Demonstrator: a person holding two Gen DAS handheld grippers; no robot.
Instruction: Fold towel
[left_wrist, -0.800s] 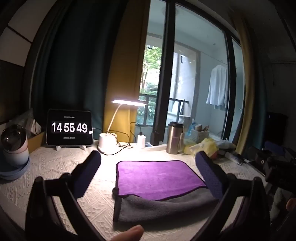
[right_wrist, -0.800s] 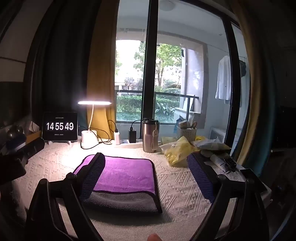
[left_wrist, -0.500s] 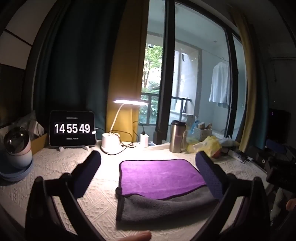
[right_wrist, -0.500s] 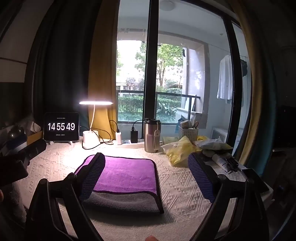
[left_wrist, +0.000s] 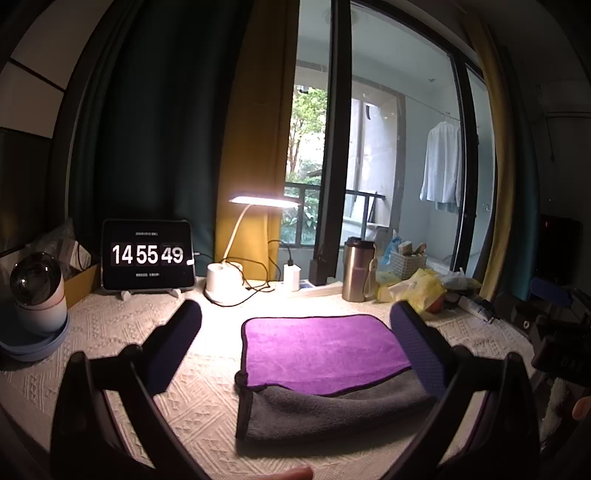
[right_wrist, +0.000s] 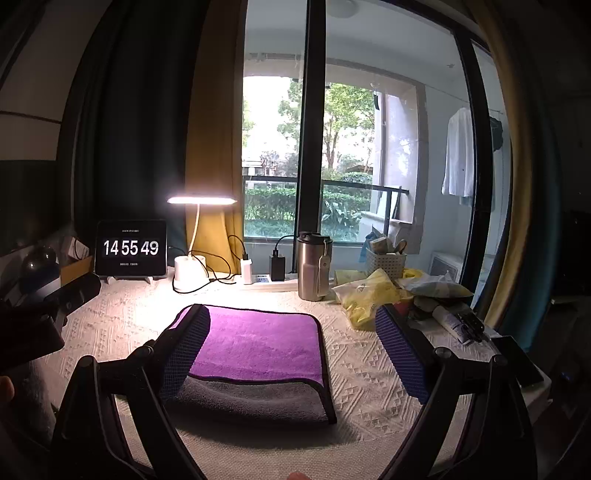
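Both views rise slightly since the earlier frames; the towel (left_wrist: 325, 365) lies unmoved, folded on the table (left_wrist: 122, 332). Left gripper (left_wrist: 295, 332) and right gripper (right_wrist: 291, 332) hover spread, empty. Fold looks finished.

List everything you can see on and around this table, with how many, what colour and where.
folded purple and grey towel: one, centre of table
white textured tablecloth: one, covering table
black tablet clock: one, back left, reads 14 55 49
white desk lamp: one, lit, right of the clock
steel travel mug: one, silver, back centre
yellow plastic bag: one, right of the mug
white woven basket: one, behind the bag
white shirt: one, hanging outside
left gripper: open, above the towel
right gripper: open, over the towel's right edge
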